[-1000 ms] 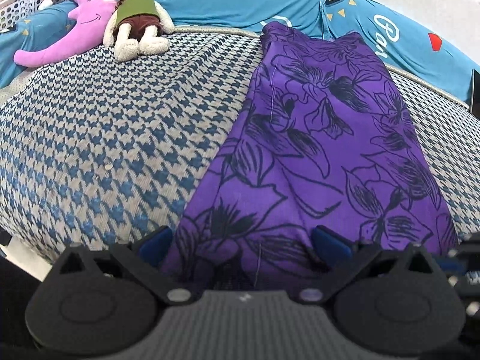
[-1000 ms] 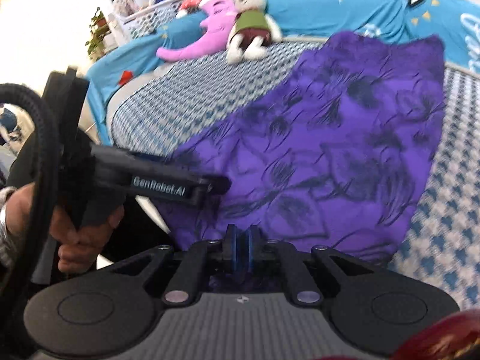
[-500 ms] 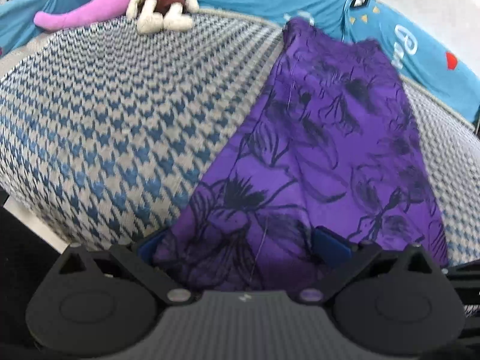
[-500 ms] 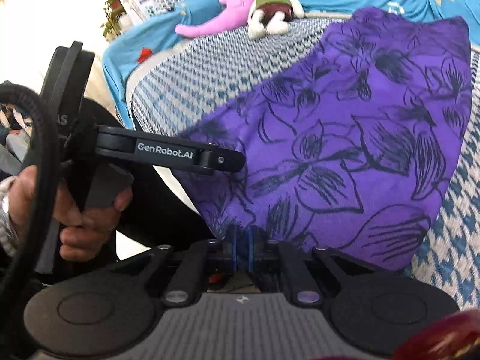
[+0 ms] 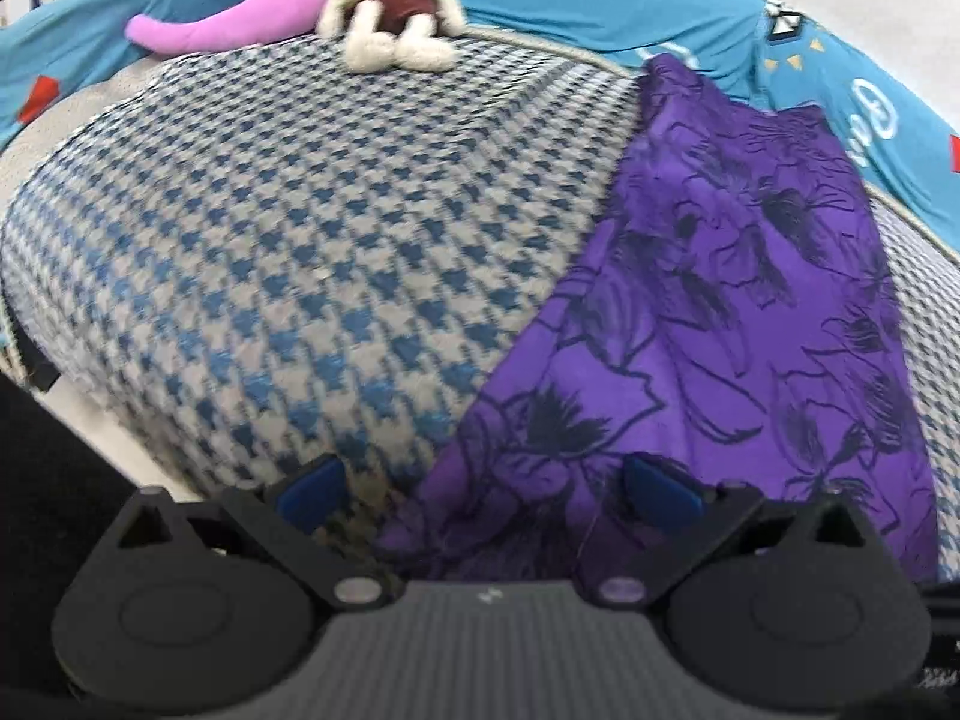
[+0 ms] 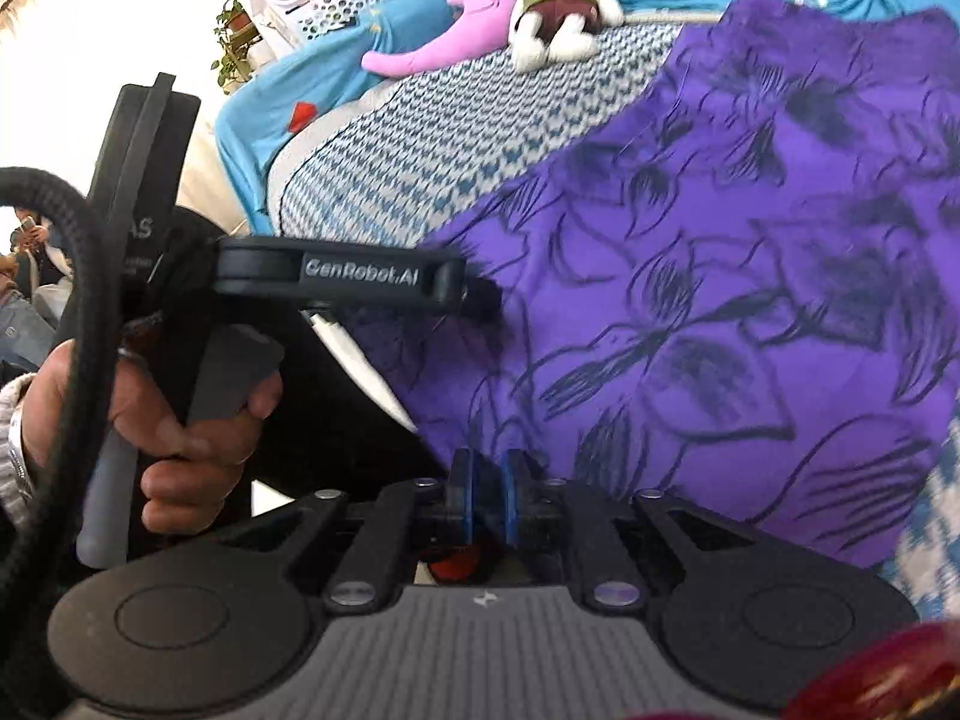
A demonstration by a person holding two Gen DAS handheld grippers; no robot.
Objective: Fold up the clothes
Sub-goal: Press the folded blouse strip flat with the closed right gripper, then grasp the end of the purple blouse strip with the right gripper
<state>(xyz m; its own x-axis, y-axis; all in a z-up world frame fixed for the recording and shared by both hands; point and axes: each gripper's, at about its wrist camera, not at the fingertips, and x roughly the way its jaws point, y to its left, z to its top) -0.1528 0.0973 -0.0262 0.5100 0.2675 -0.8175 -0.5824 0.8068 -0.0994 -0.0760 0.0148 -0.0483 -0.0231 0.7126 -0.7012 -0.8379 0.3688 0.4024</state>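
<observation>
on the bed [image 5: 252, 276] a purple floral garment [image 5: 738, 324] lies flat. left claw [image 5: 486, 483] gapes wide over its near hem. right claw [image 6: 486, 495] is pinched together at the hem, grip unclear.

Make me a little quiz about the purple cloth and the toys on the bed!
1. True or false: the left gripper is open, with the near corner of the purple flowered cloth between its fingers.
2. What sits beside the pink plush at the far end of the bed? A) a plush bunny B) a shoe C) a book
3. Fill in: the right gripper's fingers are ____.

Key: 1 true; 2 A, the plush bunny; 3 shut.
</observation>
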